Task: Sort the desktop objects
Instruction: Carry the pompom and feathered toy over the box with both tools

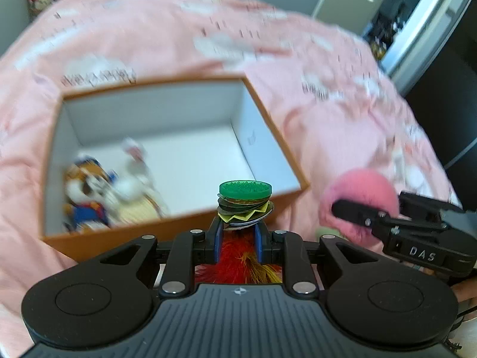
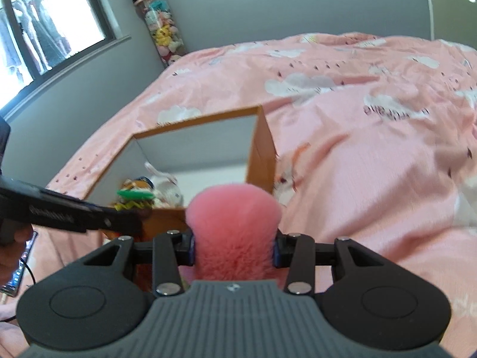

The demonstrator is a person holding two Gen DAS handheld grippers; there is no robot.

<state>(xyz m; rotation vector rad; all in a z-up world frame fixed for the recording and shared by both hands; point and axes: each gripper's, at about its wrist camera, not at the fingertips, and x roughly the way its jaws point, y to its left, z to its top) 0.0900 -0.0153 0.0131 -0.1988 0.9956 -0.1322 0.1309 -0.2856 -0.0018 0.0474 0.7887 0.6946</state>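
Holding a feathered shuttlecock in my left tool: the blue pads are closed on its stack of discs just under the green cap, with the red and yellow feathers trailing back toward the camera. It hangs above the near wall of the orange cardboard box, which sits open on the pink cloud-print bedspread. My right tool is clamped about halfway on a fluffy pink plush; both pads press into its fur, and it sits just beside the box's near right corner. Inside the box, at the left end, lie a tiger-like stuffed toy and a white soft toy, blurred. Beyond, in the right wrist view, a tall clear tube of plush toys stands in the corner by the window.
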